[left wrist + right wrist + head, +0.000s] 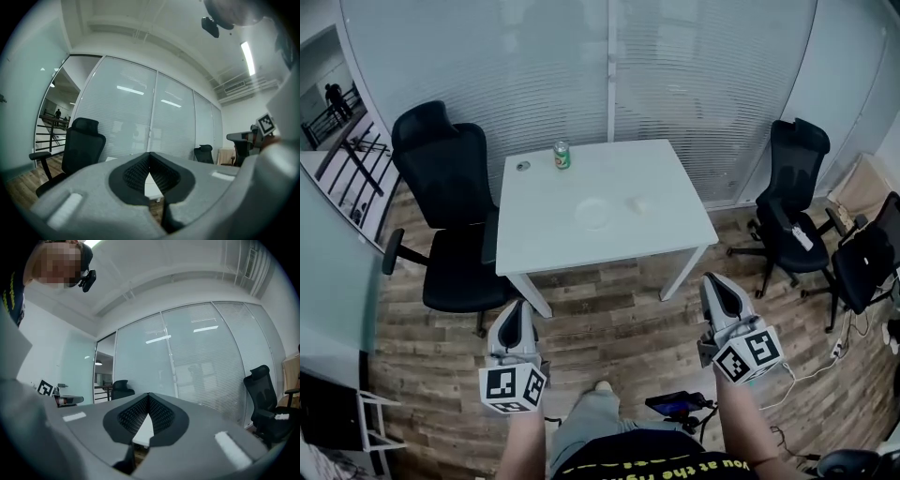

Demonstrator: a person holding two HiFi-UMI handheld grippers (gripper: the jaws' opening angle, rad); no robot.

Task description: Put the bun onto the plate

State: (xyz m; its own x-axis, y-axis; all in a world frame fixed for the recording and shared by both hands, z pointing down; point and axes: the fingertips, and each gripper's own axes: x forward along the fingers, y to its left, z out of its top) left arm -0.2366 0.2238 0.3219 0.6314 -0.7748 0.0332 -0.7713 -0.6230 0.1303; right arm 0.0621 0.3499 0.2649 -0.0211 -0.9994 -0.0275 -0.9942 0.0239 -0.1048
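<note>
On the white table (581,244), a pale bun (637,202) lies just right of a white plate (592,213), and the two are apart. Both grippers hover over the wooden floor in front of the table, well short of it. My left gripper (522,309) is at the lower left with its jaws shut and nothing between them. My right gripper (712,284) is at the lower right, also shut and empty. In the left gripper view the left gripper (149,154) points level at the table edge (152,186). The right gripper (148,395) does the same in the right gripper view.
A green can (562,155) and a small round object (522,166) stand at the table's far edge. A black office chair (450,216) sits tight against the table's left side. Another chair (792,202) and a third (867,253) stand to the right. Glass walls with blinds close off the back.
</note>
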